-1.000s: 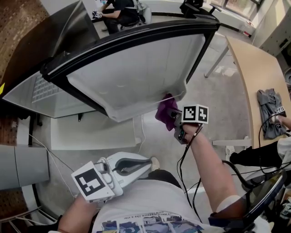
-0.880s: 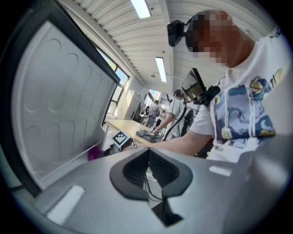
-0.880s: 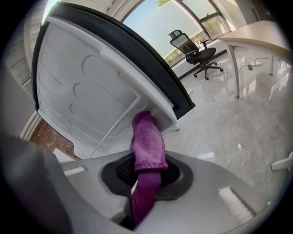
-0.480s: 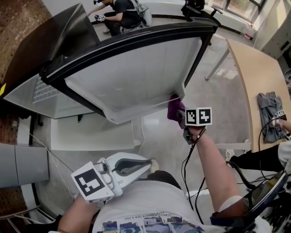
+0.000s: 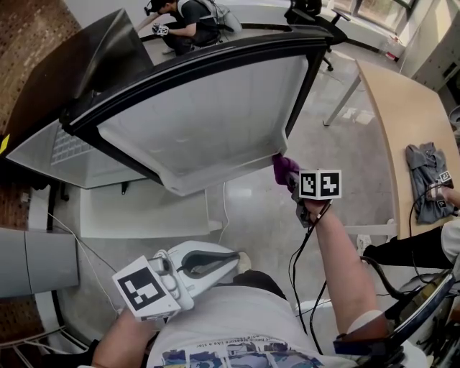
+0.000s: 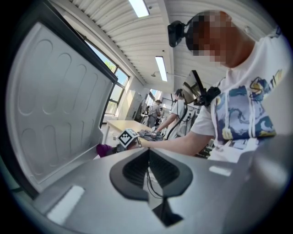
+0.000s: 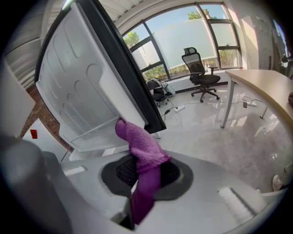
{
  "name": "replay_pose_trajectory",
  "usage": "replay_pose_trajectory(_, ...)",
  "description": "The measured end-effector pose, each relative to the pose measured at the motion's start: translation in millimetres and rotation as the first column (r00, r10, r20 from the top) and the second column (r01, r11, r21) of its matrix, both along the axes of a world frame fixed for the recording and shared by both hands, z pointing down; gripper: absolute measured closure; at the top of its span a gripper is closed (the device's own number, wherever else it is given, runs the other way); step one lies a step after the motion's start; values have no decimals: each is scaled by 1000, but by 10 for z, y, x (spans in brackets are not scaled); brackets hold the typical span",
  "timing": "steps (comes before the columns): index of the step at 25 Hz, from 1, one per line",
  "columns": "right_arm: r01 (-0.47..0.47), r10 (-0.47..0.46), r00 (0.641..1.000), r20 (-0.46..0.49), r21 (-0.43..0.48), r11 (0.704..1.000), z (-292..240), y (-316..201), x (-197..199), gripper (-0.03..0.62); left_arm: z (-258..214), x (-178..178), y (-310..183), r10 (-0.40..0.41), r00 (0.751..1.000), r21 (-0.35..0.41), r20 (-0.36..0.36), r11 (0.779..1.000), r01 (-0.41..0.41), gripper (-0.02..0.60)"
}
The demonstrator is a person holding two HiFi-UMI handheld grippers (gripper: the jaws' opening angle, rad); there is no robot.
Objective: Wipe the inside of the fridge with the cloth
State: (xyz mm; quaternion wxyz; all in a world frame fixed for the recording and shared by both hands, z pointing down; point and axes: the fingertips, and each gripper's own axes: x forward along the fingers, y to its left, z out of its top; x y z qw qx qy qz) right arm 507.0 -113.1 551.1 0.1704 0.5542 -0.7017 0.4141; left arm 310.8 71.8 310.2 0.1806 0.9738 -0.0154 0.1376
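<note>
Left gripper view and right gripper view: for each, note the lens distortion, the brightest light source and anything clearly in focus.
Right gripper view: the fisheye lens bows the fridge door, the corners go black, the windows are brightest, and the cloth is in focus. Left gripper view: same bowing and black corners, and the ceiling strip lights glare brightest.

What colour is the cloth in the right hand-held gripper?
Purple. The cloth shows best in the right gripper view, held by the right hand-held gripper.
</note>
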Motion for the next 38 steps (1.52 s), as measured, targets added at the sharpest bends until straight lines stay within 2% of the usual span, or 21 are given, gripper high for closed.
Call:
replay_pose_trajectory(7,-41,41,998,-40,8,999,-19,168,226,536,0,1,19,-18,1000,6,13,1000,18,575)
replay_pose_trajectory(11,0,7,988,-155,50,999,-99,344,268,536,14,-182,-80,-108,993,6,50,994,108,575)
replay_pose_trajectory(13,62,-44,979,-201,85,994,-195,446,168,536,70,-409,-194,-165,983,60,78,985,161,575)
replay_pose_trajectory(15,124,-92,969,-230,129,984,-321,542,-22,536,94,-674,-295,-239,966,100,99,968,229,575)
replay_pose_trajectory(18,220,-165,952,-257,203,954,-551,695,-431,536,60,-1048,-345,-341,933,113,118,938,329,575)
replay_pose_trajectory(20,282,-213,937,-276,241,929,-717,797,-722,536,22,-1252,-349,-382,916,127,124,922,367,575)
replay_pose_trajectory(23,374,-282,906,-315,285,883,-976,932,-1118,536,-39,-1464,-328,-412,905,153,111,906,394,575)
replay_pose_trajectory(26,426,-320,885,-338,315,848,-1194,1041,-1456,536,-65,-1613,-244,-405,910,165,88,907,388,575)
replay_pose_trajectory(30,458,-331,871,-364,353,816,-1447,1205,-1925,536,-76,-1866,-25,-375,926,169,43,916,363,575)
replay_pose_trajectory(34,450,-318,874,-367,368,814,-1590,1510,-2511,536,-69,-2356,300,-355,935,166,17,923,347,575)
replay_pose_trajectory(38,452,-307,869,-388,369,812,-1678,1799,-3087,536,13,-2907,572,-359,933,145,-24,922,359,575)
